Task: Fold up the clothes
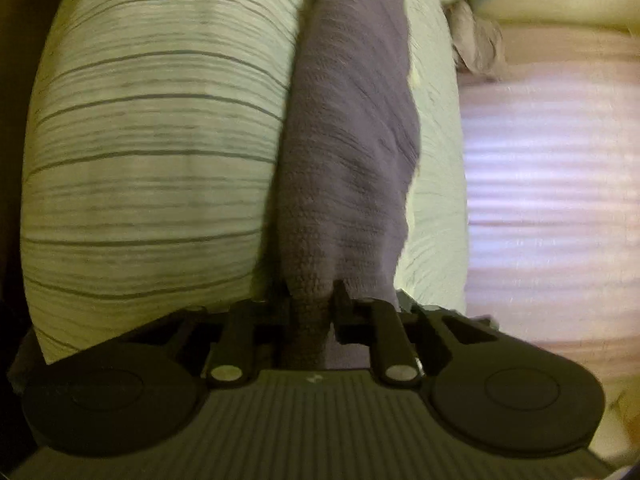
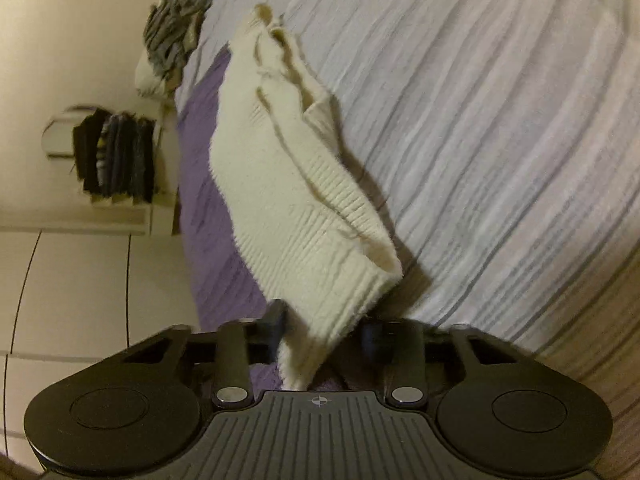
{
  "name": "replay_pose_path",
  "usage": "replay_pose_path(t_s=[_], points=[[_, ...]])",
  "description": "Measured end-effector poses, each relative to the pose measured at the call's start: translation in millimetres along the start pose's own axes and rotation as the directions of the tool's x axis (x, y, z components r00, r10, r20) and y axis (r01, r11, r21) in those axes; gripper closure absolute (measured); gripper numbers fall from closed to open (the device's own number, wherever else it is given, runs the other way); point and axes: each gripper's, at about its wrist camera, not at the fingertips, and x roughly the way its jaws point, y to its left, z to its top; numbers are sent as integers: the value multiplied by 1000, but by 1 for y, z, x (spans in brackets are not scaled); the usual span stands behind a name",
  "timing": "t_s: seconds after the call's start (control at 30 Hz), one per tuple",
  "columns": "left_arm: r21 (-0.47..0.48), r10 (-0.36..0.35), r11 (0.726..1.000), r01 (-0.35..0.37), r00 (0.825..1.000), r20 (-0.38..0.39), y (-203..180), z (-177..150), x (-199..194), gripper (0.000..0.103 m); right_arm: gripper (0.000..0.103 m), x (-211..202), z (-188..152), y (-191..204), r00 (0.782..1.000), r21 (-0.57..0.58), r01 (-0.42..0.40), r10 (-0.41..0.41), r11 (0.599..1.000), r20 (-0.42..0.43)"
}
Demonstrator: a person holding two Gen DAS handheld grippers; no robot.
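Note:
A purple knit cloth runs forward from my left gripper over the striped bed sheet. The gripper is shut on the near end, with the cloth bunched between its fingers. In the right wrist view a cream ribbed knit garment hangs lifted off the bed and casts a shadow. My right gripper is shut on its lower hem. The purple cloth lies under and left of the cream knit. I cannot tell whether the two belong to one garment.
A crumpled grey garment lies at the far end of the bed, and shows too in the left wrist view. A wall shelf holds folded dark clothes above white cabinet fronts. A blurred banded surface borders the bed.

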Motion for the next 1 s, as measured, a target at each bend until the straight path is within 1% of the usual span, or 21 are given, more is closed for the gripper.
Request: replay_pose_path(t_s=[0.03, 0.13, 0.23, 0.33, 0.4, 0.47, 0.53, 0.6, 0.67, 0.77, 0.8, 0.83, 0.87, 0.9, 0.97, 1.0], points=[[12, -3, 1000, 3, 1000, -3, -3, 1, -2, 94, 80, -2, 1, 3, 1000, -14, -7, 7, 1000, -10], [55, -24, 998, 24, 1000, -5, -15, 4, -10, 95, 82, -9, 4, 23, 999, -78, -24, 21, 997, -39], [38, -74, 997, 74, 997, 2, -26, 7, -27, 95, 82, -17, 9, 46, 997, -100, -54, 47, 994, -64], [-24, -108, 994, 108, 994, 5, -40, 20, -41, 95, 82, -21, 17, 65, 995, -22, -51, 49, 998, -88], [-75, -139, 987, 140, 990, 17, -49, 37, -47, 95, 82, -21, 29, 79, 995, 46, -31, 35, 998, -89], [-120, -170, 978, 173, 985, 31, -53, 54, -54, 94, 82, -22, 48, 96, 996, 117, -44, 53, 992, -76], [-168, -205, 963, 210, 978, 45, -60, 80, -52, 94, 81, -20, 72, 116, 996, 171, -64, 72, 983, -45], [-222, -235, 944, 243, 970, 60, -63, 108, -47, 93, 81, -14, 97, 129, 997, 229, -80, 82, 970, 0], [-278, -254, 923, 266, 964, 78, -62, 136, -37, 92, 81, -1, 126, 141, 996, 256, -85, 77, 963, 44], [-379, -267, 879, 290, 957, 112, -54, 186, -11, 89, 82, 32, 169, 142, 994, 304, -73, 45, 950, 97], [-405, -267, 866, 293, 956, 121, -47, 202, 0, 89, 81, 48, 185, 137, 993, 333, -64, 27, 941, 114], [-437, -260, 851, 290, 957, 130, -39, 214, 9, 88, 82, 62, 194, 130, 992, 353, -53, 8, 934, 126], [-479, -251, 830, 287, 958, 138, -29, 226, 20, 87, 82, 79, 207, 122, 990, 376, -26, -27, 926, 136], [-512, -247, 810, 285, 958, 143, -19, 236, 30, 87, 81, 95, 211, 112, 988, 410, -4, -59, 912, 140], [-565, -247, 772, 291, 956, 156, -6, 248, 39, 87, 82, 123, 219, 92, 987, 472, 18, -92, 881, 135], [-575, -256, 762, 299, 954, 156, -5, 253, 42, 87, 82, 132, 220, 84, 985, 503, 11, -95, 864, 142]])
